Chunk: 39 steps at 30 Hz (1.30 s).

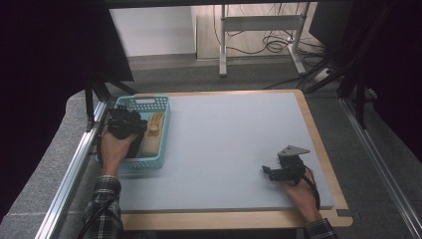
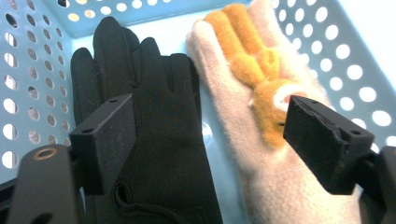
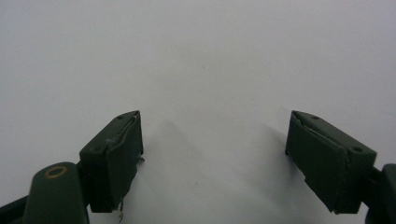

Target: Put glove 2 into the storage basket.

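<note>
A light blue perforated basket [image 1: 160, 106] sits at the table's left side. Inside lie a black glove [image 2: 159, 140] and a cream glove [image 2: 280, 186] with an orange furry patch, side by side. My left gripper [image 2: 210, 135] hovers above the two gloves with its jaws wide apart and nothing pressed between them; in the high view the left gripper [image 1: 130, 130] is over the basket. My right gripper [image 3: 212, 154] stands open over bare grey mat, and the right gripper [image 1: 271, 173] rests low near the table's front right.
The grey mat [image 1: 224, 144] covers a wooden table [image 1: 318, 134]. A metal rail [image 1: 74, 169] runs along the left edge. Beyond the table stand a desk frame [image 1: 259, 30] and loose cables on the floor.
</note>
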{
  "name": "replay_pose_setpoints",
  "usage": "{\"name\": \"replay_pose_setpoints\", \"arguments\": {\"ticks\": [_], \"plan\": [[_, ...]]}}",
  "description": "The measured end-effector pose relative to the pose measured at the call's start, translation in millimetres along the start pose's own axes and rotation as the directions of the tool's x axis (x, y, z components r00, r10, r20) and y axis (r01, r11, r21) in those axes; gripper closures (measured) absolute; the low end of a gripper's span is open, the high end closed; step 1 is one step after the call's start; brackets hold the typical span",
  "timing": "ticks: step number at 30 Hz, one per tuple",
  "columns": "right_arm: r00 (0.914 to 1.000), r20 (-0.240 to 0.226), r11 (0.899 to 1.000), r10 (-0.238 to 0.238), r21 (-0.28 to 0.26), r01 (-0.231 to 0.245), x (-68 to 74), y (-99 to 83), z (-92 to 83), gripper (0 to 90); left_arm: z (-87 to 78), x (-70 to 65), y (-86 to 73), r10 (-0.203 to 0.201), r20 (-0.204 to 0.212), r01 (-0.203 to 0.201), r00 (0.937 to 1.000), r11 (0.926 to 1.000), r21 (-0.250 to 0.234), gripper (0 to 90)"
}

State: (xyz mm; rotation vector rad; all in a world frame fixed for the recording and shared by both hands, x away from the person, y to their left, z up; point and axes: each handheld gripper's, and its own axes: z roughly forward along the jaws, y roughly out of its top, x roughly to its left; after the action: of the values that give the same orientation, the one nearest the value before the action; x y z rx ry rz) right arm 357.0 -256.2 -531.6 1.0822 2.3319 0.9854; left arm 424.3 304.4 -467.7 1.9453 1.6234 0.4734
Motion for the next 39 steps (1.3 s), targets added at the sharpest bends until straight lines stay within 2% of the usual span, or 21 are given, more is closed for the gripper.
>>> {"name": "replay_pose_setpoints", "arguments": {"ticks": [12,19,24,39], "plan": [[1.0000,0.001,1.000,0.000,0.000,0.000,0.0,0.0,0.0,18.3,-13.8,-0.8,-6.7,-0.013,0.078,0.019,0.9969,0.9970,-0.075,8.3],[1.0000,0.001,1.000,0.000,0.000,0.000,0.1,0.0,0.0,18.3,-19.0,-11.6,-7.3,0.054,0.081,-0.048,0.9953,0.9953,-0.084,4.3],[1.0000,0.001,1.000,0.000,0.001,0.000,0.1,0.0,0.0,18.3,-22.4,-19.8,-7.1,0.087,0.089,-0.078,0.9923,0.9922,-0.096,2.3],[1.0000,0.002,1.000,0.000,0.000,0.000,0.1,0.0,0.0,18.2,-32.2,-37.1,-10.3,0.138,0.119,-0.120,0.9832,0.9821,-0.145,0.0]]}}
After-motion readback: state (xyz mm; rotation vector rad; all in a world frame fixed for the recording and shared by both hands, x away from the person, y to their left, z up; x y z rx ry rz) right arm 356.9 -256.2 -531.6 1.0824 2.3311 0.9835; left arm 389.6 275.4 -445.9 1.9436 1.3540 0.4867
